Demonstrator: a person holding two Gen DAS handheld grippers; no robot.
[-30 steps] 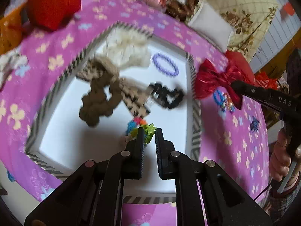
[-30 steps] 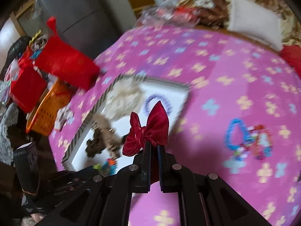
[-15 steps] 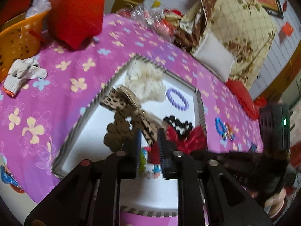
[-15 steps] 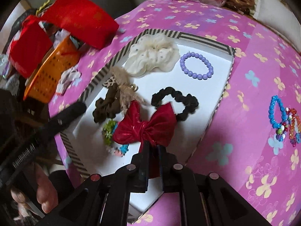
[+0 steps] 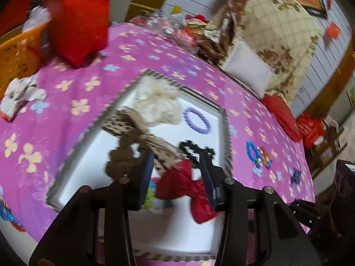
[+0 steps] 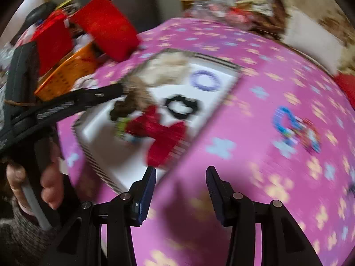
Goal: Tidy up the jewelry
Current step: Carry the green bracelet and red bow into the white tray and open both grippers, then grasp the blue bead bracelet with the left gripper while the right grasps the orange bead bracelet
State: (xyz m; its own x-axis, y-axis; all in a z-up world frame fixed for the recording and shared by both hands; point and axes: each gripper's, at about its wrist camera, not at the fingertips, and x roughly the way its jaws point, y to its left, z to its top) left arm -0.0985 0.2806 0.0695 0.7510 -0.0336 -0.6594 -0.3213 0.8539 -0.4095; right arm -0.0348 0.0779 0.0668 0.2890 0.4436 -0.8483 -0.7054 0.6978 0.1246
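A white tray (image 5: 88, 157) with a striped rim holds a cream scrunchie (image 5: 157, 104), a purple bead bracelet (image 5: 197, 119), a black scrunchie (image 5: 195, 150), a brown scrunchie (image 5: 119, 159) and a leopard bow. A red bow (image 5: 188, 186) lies at the tray's near end beside a colourful hair piece (image 5: 148, 197). My left gripper (image 5: 177, 177) hovers just above it, jaws opening, pads clear of the bow. My right gripper (image 6: 180, 175) hangs over the pink cloth short of the tray (image 6: 106, 130), jaws opening, nothing between them. The red bow (image 6: 164, 133) reaches the rim.
Blue and multicoloured bead bracelets (image 5: 257, 155) lie on the pink flowered cloth right of the tray, with a small dark blue piece (image 5: 296, 175) beyond. At the back left are an orange basket (image 5: 20, 53), a red bag (image 5: 77, 17) and a white glove (image 5: 22, 93). Cushions crowd the back right.
My right gripper carried the red bow from above the cloth into the tray, let it go and drew back. Both grippers' jaws went from shut to apart. The left gripper rose a little.
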